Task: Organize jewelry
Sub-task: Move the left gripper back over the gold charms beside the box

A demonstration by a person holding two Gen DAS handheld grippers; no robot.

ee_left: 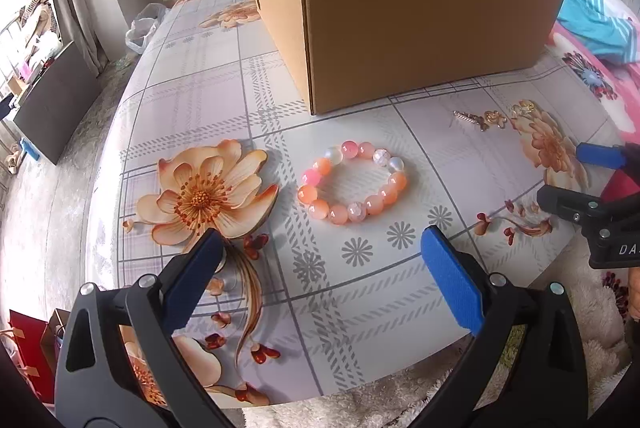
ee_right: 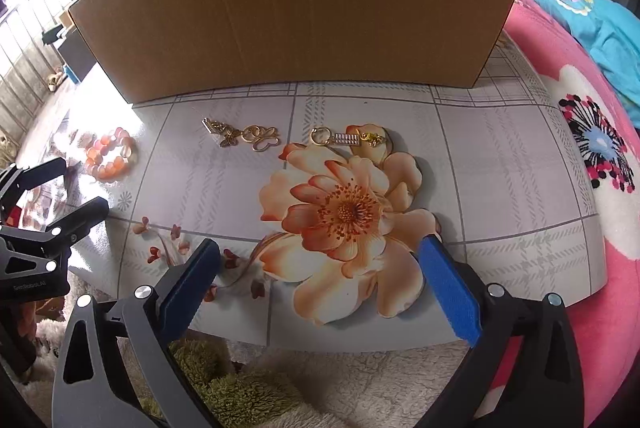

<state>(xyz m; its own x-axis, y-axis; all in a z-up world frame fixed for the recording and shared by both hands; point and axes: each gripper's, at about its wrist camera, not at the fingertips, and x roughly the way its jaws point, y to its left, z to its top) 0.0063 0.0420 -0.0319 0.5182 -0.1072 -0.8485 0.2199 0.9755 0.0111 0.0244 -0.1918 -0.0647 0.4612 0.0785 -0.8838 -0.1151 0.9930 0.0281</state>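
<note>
**Jewelry: all pieces loose on the table, none put away**

Cardboard box (ee_right: 296, 12): largest item, standing at the far side of the flowered table (ee_right: 500, 156). Only its outer walls show; the inside is hidden, so whether anything is stored there cannot be told.

Left gripper (ee_left: 320, 268): fingers spread wide, nothing between them, held above the table short of the bracelet.

Right gripper (ee_right: 320, 280): fingers likewise spread and empty, over the printed flower.

Bead bracelet (ee_left: 352, 184): pink and orange, lying flat in front of the box, untouched.

Butterfly chain (ee_right: 240, 136): gold, loose near the box wall, just beside the keyring charm.

Keyring charm (ee_right: 348, 138): gold ring with a small barred pendant, partly lost against the printed petals.

By my judgement the sorting has barely begun, and every visible piece remains to be placed. Fine links and clasps are too small to read.
</note>
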